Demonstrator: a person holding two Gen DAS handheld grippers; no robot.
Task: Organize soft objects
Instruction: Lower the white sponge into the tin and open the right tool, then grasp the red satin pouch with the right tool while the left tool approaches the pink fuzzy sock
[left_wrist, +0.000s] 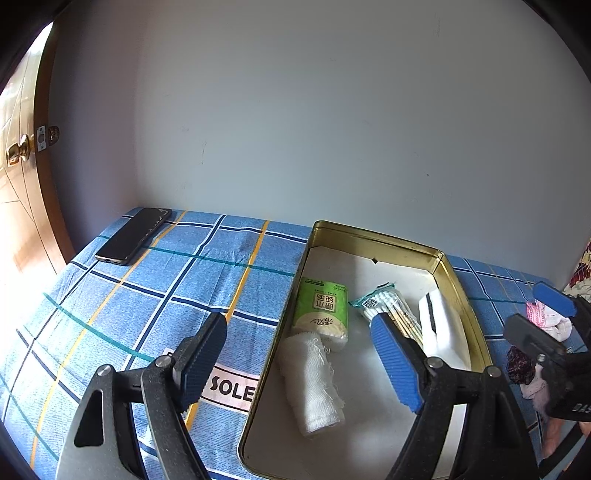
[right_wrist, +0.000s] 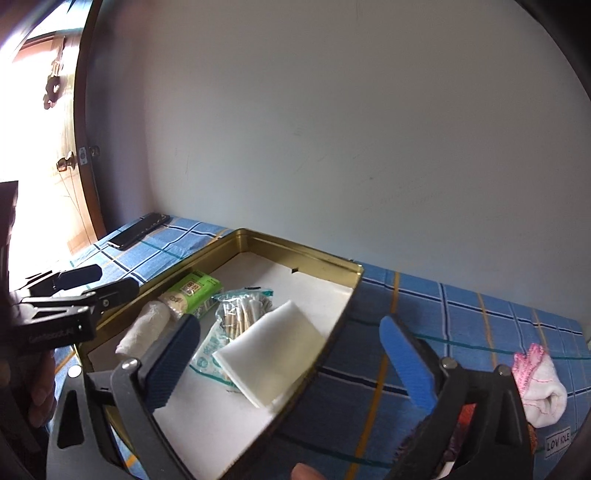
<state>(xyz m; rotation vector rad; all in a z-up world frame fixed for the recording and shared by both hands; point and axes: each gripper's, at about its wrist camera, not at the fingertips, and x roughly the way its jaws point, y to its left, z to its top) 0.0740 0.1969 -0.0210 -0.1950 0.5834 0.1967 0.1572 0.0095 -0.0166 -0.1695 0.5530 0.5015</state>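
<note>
right gripper (right_wrist: 295, 365): jaws spread wide, nothing between the pads, straddling the near right corner of the gold tin tray (right_wrist: 295, 251). left gripper (left_wrist: 306, 365): also released, jaws apart and empty, over the tray's left rim.

in the tray – white foam pad (right_wrist: 273, 354) lying flat, just beside and partly over the cotton swab packet (right_wrist: 243, 310); green tissue pack (right_wrist: 195, 291) and white gauze roll (right_wrist: 144, 328) along the left wall, touching end to end.

outside, on the blue checked cloth (right_wrist: 461, 314) – pink-and-white sock (right_wrist: 539, 387) to the right, well apart from the tray. black phone (left_wrist: 133, 236) at the far left corner.
</note>
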